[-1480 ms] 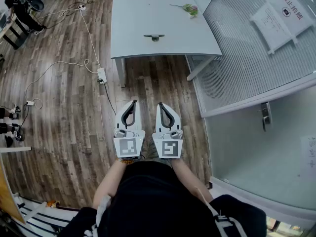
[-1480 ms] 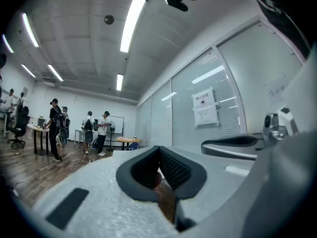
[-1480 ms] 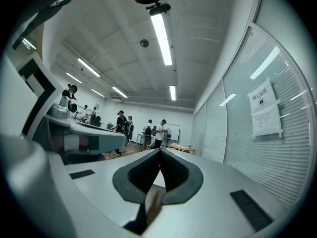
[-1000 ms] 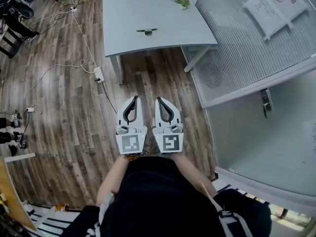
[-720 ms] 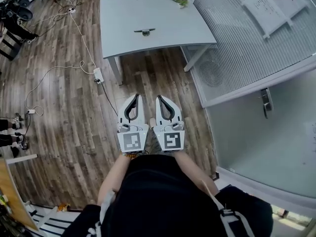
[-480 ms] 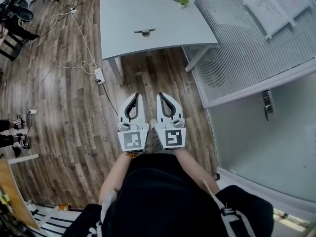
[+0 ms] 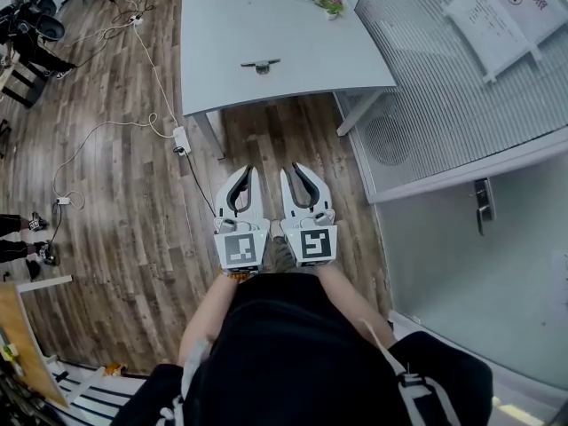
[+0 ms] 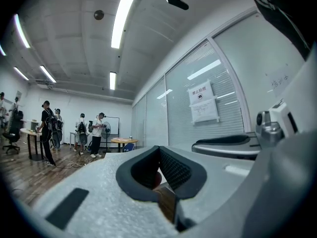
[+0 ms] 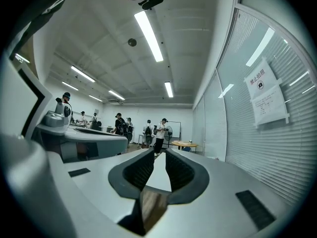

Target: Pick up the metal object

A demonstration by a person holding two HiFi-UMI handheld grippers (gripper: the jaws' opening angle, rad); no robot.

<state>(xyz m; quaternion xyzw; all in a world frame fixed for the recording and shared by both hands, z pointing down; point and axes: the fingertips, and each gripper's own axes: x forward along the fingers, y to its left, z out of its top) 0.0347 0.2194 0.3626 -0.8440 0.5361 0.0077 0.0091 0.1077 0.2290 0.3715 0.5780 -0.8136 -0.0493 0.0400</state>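
Nearest: the person's dark top (image 7: 293, 353), with both grippers held side by side over the floor, pointing level toward the table.

Left gripper (image 7: 248, 171): jaws pressed together at the tips, nothing in them.

Right gripper (image 7: 294, 169): jaws parted by a narrow slit, having just been opening; nothing between them.

Floor (image 7: 133, 211): dark wood planks. A white cable runs across it to a power strip (image 7: 181, 138) near the table's left leg.

Table (image 7: 222, 78): pale grey top, beyond the grippers.

Metal object (image 7: 260, 64): lies flat near the middle of the table, straight ahead of both grippers and well apart from them.

Flower sprig (image 7: 330, 4): at the table's far right corner.

Right side: glass partition with blinds (image 7: 444, 96), with a posted notice (image 7: 501, 16) on it.

Change: the grippers are held farther forward than a second and a half ago, so the floor gap to the table's near edge is shorter. The metal object lies as it did.
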